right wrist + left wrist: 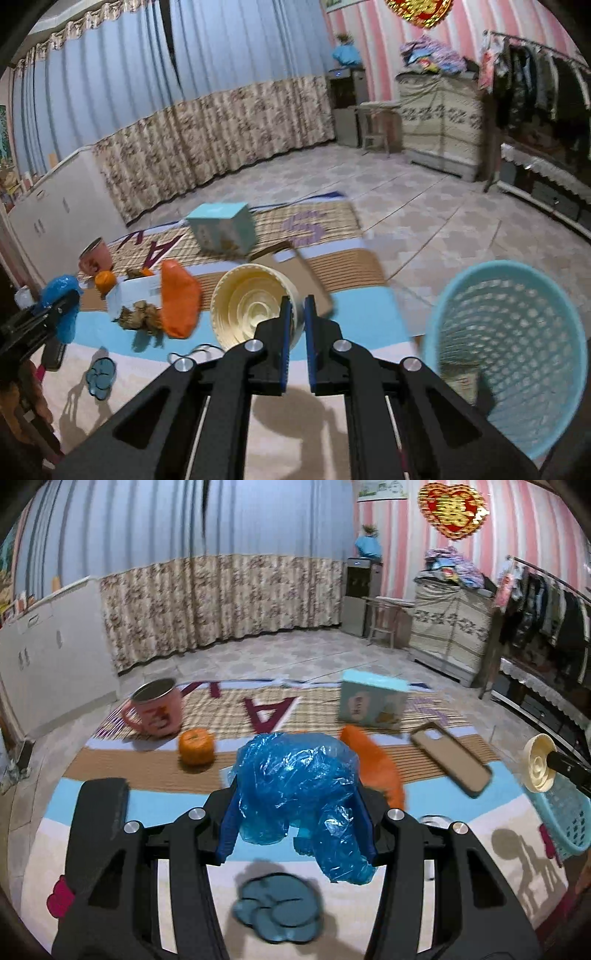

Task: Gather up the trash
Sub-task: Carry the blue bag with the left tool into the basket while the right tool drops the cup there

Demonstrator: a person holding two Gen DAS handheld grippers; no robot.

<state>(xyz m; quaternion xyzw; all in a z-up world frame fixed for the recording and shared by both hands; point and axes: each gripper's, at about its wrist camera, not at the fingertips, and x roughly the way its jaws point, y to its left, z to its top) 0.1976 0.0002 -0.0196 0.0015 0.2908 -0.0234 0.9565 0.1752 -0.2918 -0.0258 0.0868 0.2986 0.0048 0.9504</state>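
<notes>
Item 1, plastic bag (295,794). My left gripper (297,819) is clamped on it, the blue pads pressing both sides of a crumpled blue wad that bulges above the fingers and hangs in a loose tail below them. Handling, as I judge it: almost weightless, soft, slick film that will squash and creep between the pads; best held across the thickest bunch, as now, not by the tail. Look: translucent, glossy, wrinkled, bright blue. Place: off the mat, at the centre of the left view; at 9 o'clock in the right view.

Item 2, paper bowl (255,306). My right gripper (295,314) is pinched nearly closed on its rim, one finger inside the wall and one outside. Handling, by my guess: light, thin-walled, stiff enough to lift by the rim but easily dented; it may swing on so small a bite. Look: cream, round, ribbed in rings inside, mouth tipped toward the camera. Place: lifted clear of the mat, just ahead of the fingers at 11 o'clock.

Item 3, basket (509,354). Pale blue, perforated wall, tilted mouth at 3 o'clock of the right gripper, beside the mat (351,317); likely where both pieces go.

Item 4, remaining on the mat: orange bag (179,302) at 9 o'clock of the bowl, brown scraps (142,317) just beside it, a white box (136,291) behind them.

Item 5, not trash by my reading: pink mug (157,709), light-blue carton (373,701), phone case (452,758).
</notes>
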